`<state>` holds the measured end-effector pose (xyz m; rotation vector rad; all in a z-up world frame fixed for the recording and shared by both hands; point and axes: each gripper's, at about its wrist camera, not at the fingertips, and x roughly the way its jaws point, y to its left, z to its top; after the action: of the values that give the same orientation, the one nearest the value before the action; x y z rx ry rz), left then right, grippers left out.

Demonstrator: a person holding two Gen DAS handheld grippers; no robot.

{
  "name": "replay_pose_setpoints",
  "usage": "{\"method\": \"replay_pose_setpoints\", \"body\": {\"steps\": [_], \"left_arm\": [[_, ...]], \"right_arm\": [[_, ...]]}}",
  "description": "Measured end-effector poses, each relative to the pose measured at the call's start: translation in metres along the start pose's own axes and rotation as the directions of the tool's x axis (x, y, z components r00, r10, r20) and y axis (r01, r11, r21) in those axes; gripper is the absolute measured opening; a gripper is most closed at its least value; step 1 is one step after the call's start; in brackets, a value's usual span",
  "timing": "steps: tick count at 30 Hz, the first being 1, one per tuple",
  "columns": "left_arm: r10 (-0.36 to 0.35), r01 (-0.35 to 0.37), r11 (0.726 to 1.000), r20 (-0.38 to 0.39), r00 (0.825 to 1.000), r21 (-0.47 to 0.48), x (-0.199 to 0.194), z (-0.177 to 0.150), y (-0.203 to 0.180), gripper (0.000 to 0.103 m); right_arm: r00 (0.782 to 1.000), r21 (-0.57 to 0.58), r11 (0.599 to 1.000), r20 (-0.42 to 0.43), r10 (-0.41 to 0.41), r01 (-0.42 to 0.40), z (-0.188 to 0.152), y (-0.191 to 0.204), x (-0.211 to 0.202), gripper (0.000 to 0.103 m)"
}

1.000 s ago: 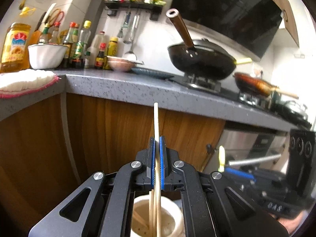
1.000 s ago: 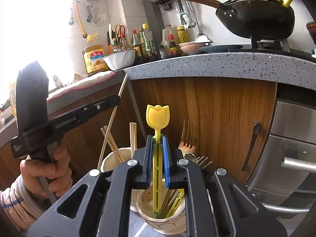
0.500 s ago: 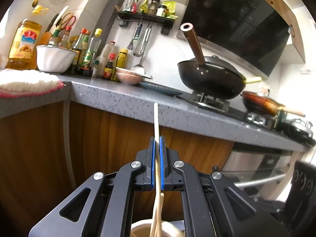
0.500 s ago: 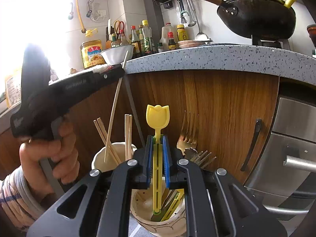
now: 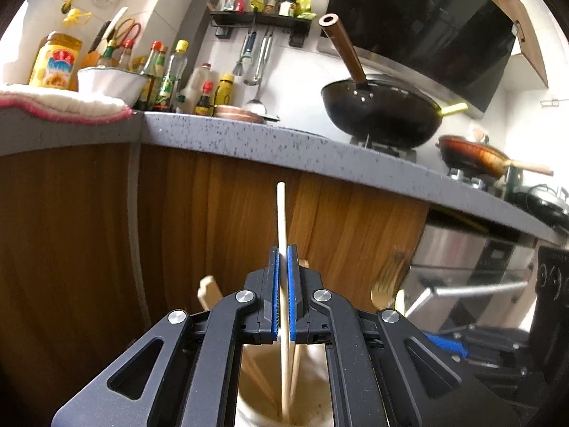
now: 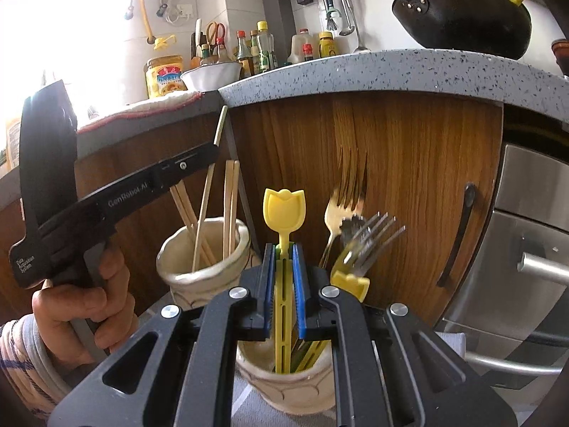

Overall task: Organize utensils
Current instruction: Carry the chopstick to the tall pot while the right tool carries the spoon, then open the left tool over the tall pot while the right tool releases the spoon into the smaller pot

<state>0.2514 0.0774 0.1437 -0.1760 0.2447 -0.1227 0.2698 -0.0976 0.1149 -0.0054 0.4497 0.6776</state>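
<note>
Left tongs (image 5: 283,293) pinch 1 chopstick (image 5: 281,213) over the cream cup (image 6: 202,252); right tongs (image 6: 283,291) pinch the yellow utensil (image 6: 284,210). Lower both straight, then release.

The chopstick (image 5: 282,213) is pale, matt wood. The yellow utensil (image 6: 283,213) looks like smooth plastic. Both cups (image 6: 291,388) seem matt, cream ceramic (faintly incised lines on the near one). The forks (image 6: 370,238) are shiny metal, the tabletop (image 5: 284,142) speckled grey stone, and the cabinet fronts (image 6: 409,178) glossy wood grain.
</note>
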Motion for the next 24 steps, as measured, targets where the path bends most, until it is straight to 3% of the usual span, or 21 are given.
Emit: {"method": "replay_pose_setpoints", "body": {"steps": [24], "left_arm": [[-0.025,0.029,0.998,-0.09,0.996,0.05,-0.029,-0.039,-0.01,0.005]], "right_arm": [[0.998,-0.001,1.0,-0.05,-0.025,0.025,-0.018,0.003,-0.006,0.01]]}}
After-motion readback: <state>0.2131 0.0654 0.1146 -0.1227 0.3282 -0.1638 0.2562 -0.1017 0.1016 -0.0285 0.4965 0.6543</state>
